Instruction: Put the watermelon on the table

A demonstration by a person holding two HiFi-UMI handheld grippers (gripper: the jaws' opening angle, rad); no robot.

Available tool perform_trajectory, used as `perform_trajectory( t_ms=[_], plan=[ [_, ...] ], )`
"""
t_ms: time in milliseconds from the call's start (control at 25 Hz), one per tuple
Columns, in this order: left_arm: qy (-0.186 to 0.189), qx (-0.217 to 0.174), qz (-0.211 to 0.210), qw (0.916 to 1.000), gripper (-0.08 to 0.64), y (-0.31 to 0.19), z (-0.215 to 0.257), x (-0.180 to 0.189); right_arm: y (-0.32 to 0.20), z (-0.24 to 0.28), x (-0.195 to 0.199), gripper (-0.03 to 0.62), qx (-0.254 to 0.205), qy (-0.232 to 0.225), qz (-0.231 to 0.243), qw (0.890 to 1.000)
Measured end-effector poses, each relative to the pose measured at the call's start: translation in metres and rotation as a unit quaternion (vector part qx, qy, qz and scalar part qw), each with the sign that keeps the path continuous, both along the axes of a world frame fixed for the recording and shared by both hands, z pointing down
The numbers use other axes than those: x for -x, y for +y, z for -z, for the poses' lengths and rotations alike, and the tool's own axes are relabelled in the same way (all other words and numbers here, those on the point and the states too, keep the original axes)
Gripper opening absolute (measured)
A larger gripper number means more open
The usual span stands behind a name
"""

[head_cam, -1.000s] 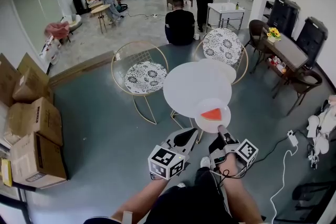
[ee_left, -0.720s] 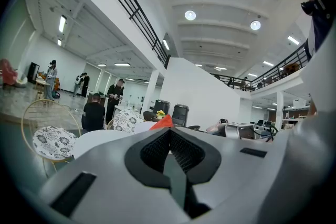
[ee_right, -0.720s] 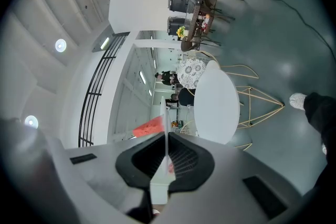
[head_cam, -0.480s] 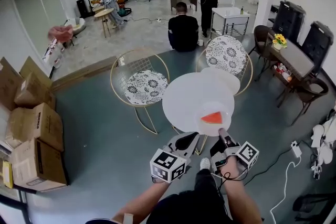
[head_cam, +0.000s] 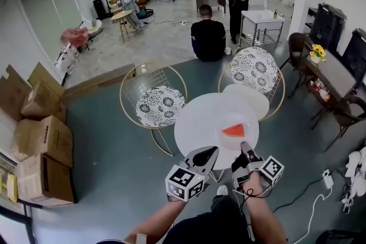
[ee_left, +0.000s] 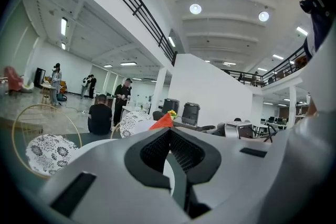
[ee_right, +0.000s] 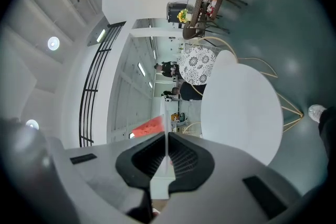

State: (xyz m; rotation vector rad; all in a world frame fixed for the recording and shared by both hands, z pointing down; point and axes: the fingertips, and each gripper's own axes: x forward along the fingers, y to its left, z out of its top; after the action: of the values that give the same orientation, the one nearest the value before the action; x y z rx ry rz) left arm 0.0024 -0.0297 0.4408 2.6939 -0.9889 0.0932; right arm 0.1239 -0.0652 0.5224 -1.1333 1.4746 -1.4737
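While right tongs [head_cam: 245,148] clamp the plate [head_cam: 225,121] rim, watermelon slice [head_cam: 233,131] sits on it over the round bench [head_cam: 194,123]. Left tongs [head_cam: 209,152] closed together, empty. Remaining: set down, release.

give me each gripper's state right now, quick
left gripper: shut, empty
right gripper: shut on the rim of the plate carrying the watermelon
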Motion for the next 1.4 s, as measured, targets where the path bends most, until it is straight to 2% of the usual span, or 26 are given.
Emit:
perform_trajectory(
  t_ms=[320,600,840,1080,1400],
  plan=[
    [-0.006,0.017,0.026,0.9995,0.003,-0.067,-0.008,-0.041,-0.072,-0.006,-0.041,0.014,0.013,0.002,0.034,0.999],
    [-0.019,0.020,0.044,0.9987,0.003,-0.102,-0.017,-0.056,-0.117,-0.018,-0.058,0.013,0.028,0.016,0.056,0.998],
    [-0.029,0.027,0.049,0.9980,0.003,-0.120,-0.027,-0.053,-0.140,-0.028,-0.056,0.014,0.037,0.017,0.064,0.997],
    [-0.020,0.042,0.042,0.9980,0.003,-0.138,-0.043,-0.046,-0.157,-0.042,-0.050,0.014,0.052,0.030,0.063,0.996],
    [-0.019,0.062,0.018,0.9977,0.003,-0.162,-0.067,-0.036,-0.163,-0.063,-0.044,0.012,0.067,0.030,0.038,0.997]
  ],
)
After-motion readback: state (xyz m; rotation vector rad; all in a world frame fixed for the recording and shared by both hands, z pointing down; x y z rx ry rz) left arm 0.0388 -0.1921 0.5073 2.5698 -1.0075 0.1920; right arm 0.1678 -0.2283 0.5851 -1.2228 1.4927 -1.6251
